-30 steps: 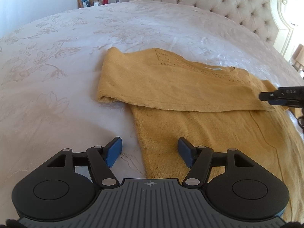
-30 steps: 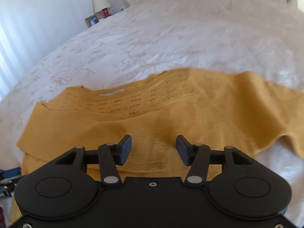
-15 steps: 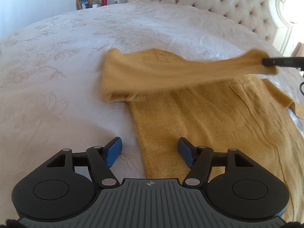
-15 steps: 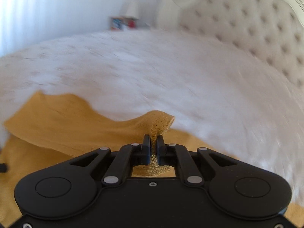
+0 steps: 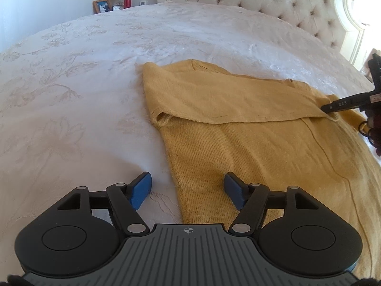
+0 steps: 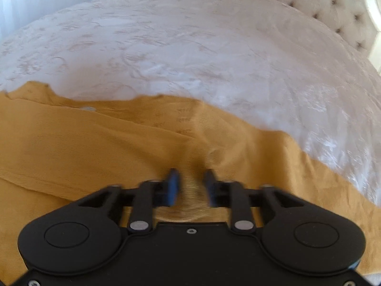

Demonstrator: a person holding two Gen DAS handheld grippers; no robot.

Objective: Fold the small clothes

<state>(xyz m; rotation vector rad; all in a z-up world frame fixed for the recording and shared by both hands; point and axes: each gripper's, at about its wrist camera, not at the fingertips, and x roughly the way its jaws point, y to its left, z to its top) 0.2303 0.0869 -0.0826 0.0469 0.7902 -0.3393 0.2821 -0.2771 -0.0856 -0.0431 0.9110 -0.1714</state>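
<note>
Left wrist view: mustard sweater (image 5: 250, 143) lies flat on the white bedspread (image 5: 83, 83), one sleeve (image 5: 214, 100) folded across the chest. Left gripper (image 5: 188, 188) hovers wide open over the hem edge, holding nothing. Right gripper (image 6: 190, 186) is part-open and blurred, the sleeve cuff (image 6: 188, 200) between its fingers; grip cannot be told. Risk: if the cuff catches on a pad, the sleeve fold could drag askew. The loose knit may also bunch at the shoulder.
</note>
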